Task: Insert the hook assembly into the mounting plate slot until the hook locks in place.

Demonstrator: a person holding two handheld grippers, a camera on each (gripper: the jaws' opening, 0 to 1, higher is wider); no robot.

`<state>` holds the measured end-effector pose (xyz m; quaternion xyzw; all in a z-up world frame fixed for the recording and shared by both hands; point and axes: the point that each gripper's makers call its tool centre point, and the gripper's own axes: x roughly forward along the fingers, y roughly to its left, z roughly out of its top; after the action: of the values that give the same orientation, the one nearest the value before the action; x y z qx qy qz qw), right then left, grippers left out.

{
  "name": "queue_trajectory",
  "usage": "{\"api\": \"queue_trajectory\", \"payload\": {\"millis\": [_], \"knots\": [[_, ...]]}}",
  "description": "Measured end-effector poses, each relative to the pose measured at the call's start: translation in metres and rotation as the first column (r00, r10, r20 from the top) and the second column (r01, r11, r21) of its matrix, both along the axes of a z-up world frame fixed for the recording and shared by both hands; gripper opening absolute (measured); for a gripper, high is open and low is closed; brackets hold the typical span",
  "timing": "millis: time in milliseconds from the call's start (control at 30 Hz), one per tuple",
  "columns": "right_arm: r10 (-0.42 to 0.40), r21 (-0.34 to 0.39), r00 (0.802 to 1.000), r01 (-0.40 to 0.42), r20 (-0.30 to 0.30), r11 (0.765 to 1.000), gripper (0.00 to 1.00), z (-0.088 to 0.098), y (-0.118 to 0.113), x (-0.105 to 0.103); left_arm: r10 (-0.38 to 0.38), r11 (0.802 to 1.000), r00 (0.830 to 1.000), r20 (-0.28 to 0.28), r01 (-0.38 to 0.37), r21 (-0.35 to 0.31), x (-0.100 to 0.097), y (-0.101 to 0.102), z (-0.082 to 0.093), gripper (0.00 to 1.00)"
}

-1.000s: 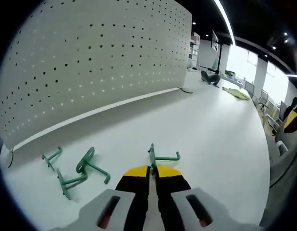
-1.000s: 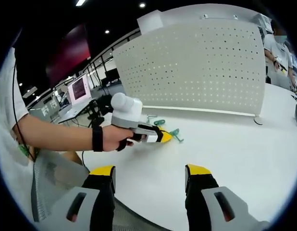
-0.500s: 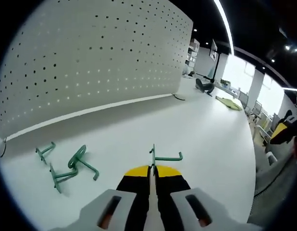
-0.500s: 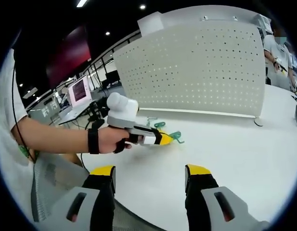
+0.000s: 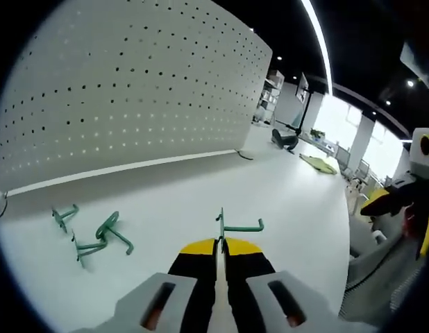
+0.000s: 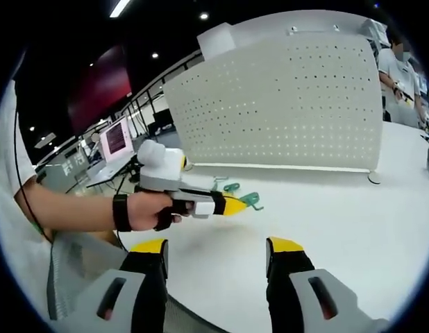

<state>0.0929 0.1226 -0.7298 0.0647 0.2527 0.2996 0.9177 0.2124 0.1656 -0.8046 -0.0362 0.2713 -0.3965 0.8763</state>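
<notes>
I've got the green hook (image 5: 237, 226) pinched in my left gripper (image 5: 221, 244), jaws clamped together on its short back bar, prong jutting sideways above the white table (image 5: 284, 187). It looks like thin stiff wire, light and likely slick, so I'd hold close to the bend to stop it swivelling. Pegboard (image 5: 124, 97) stands upright ahead, well apart. Spare hooks (image 5: 96, 236) lie off to the side. Right gripper (image 6: 218, 248) hangs with jaws wide apart, empty.
</notes>
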Motion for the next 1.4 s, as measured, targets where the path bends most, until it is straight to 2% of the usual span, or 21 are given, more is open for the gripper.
{"api": "queue_trajectory", "payload": {"millis": [67, 133, 200, 267, 500, 867, 1167, 1400], "knots": [[-0.005, 0.014, 1.0, 0.005, 0.008, 1.0, 0.55, 0.002, 0.0, 0.001, -0.005, 1.0, 1.0, -0.018, 0.004, -0.027, -0.005, -0.001, 0.001, 0.03], [-0.005, 0.027, 1.0, 0.004, 0.006, 1.0, 0.55, 0.003, 0.001, 0.001, -0.001, 1.0, 1.0, -0.012, 0.001, -0.025, -0.009, 0.002, 0.003, 0.03], [0.007, 0.019, 0.999, -0.007, 0.035, 1.0, 0.52, 0.006, 0.002, 0.002, 0.003, 1.0, 1.0, -0.015, -0.003, -0.029, -0.011, 0.003, 0.004, 0.03], [0.007, 0.028, 1.0, -0.008, 0.03, 1.0, 0.52, 0.006, 0.003, 0.002, 0.01, 0.999, 1.0, -0.022, -0.011, -0.037, -0.015, 0.005, 0.008, 0.03], [0.007, 0.066, 0.999, -0.009, 0.034, 0.998, 0.49, 0.01, 0.007, 0.002, 0.01, 0.998, 1.0, 0.008, -0.01, -0.069, -0.028, 0.006, 0.026, 0.04], [0.013, 0.101, 0.999, -0.017, 0.042, 0.995, 0.46, 0.016, 0.013, 0.006, 0.019, 0.995, 0.999, 0.028, -0.016, -0.104, -0.045, 0.013, 0.045, 0.04], [0.032, 0.124, 0.998, -0.039, 0.062, 0.992, 0.4, 0.023, 0.021, 0.009, 0.025, 0.993, 0.997, 0.07, -0.017, -0.12, -0.057, 0.018, 0.063, 0.04], [0.021, 0.176, 0.997, -0.033, 0.072, 0.984, 0.38, 0.029, 0.023, 0.015, 0.021, 0.991, 0.995, 0.095, -0.008, -0.137, -0.067, 0.017, 0.076, 0.04]]}}
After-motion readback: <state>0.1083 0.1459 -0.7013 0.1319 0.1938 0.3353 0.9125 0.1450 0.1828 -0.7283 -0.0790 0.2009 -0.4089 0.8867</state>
